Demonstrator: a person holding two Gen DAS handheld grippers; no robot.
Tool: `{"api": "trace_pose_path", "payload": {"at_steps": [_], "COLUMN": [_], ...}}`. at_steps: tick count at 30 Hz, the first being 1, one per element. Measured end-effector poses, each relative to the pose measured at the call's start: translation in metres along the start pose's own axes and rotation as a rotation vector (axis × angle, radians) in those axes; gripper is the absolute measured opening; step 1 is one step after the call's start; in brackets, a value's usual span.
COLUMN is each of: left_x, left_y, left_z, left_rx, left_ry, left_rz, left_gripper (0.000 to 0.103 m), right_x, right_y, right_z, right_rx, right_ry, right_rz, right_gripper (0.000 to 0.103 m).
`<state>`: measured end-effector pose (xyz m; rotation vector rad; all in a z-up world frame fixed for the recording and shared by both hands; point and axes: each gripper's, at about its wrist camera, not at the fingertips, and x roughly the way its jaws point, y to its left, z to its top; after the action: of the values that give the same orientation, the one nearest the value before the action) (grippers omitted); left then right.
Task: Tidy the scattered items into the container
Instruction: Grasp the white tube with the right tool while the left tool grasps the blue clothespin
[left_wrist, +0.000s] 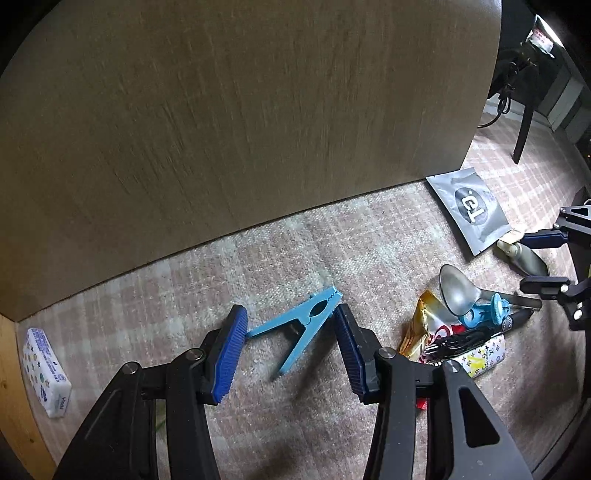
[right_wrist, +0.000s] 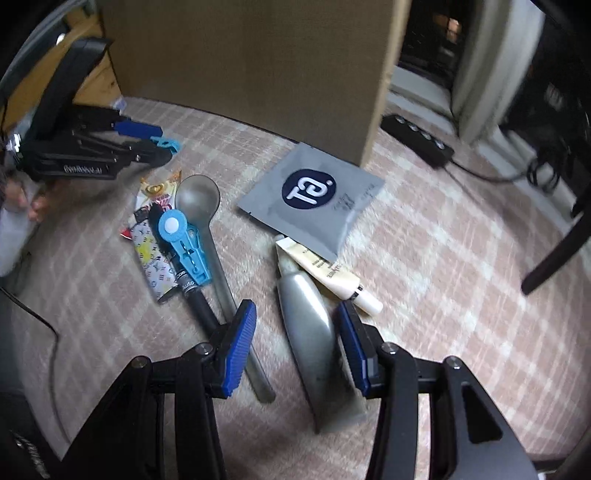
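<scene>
Left black-framed two-finger gripper, matte, angular. Linkage arms with triangular cut-outs, joined by round silver pivot pins. Ribbed blue pads clipped onto each fingertip, finely grooved, one brighter, one darker in shade.

Right black-framed two-finger gripper of matching build: same matte links, same silver pins, same ribbed blue pads. Triangular window cut through the outer link.

Seen from the right wrist view: left gripper's long black body, white lettering along one side bar, too blurred to read. Pale grey sleeve at the picture's left edge.
</scene>
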<state>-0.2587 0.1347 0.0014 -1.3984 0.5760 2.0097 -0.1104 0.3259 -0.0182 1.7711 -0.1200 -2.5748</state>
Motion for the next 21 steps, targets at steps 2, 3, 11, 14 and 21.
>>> {"api": "trace_pose_path", "payload": {"at_steps": [2,3,11,14,21], "left_x": [-0.001,-0.001,-0.009,-0.016,-0.059], "left_y": [0.0,-0.001,-0.007,-0.003,0.001], "left_z": [-0.001,-0.002,-0.014,-0.019,-0.024], "left_rx": [0.006,0.011,0.04,0.022,-0.031], "left_ry": [-0.004,-0.008,-0.02,-0.035,-0.101], "left_rz": [0.002,0.005,0.021,0.029,0.017], "left_gripper": [0.046,0.046,0.046,0.046,0.046], "right_x": [0.001,0.001,-0.007,-0.015,-0.061], "right_y": [0.006,0.009,0.003,-0.003,-0.024], "right_z": [0.0,-0.001,-0.006,-0.011,-0.026], "right_rx": [-0.035,-0.053,0.004,0.05,0.153], "right_ry": [-0.001,-0.002,0.004,-0.007,-0.092], "right_rz": [-0.037,-0.061,-0.064,-0.038,-0.002], "right_gripper": [0.043,0.036,0.024,0.024,0.023]}}
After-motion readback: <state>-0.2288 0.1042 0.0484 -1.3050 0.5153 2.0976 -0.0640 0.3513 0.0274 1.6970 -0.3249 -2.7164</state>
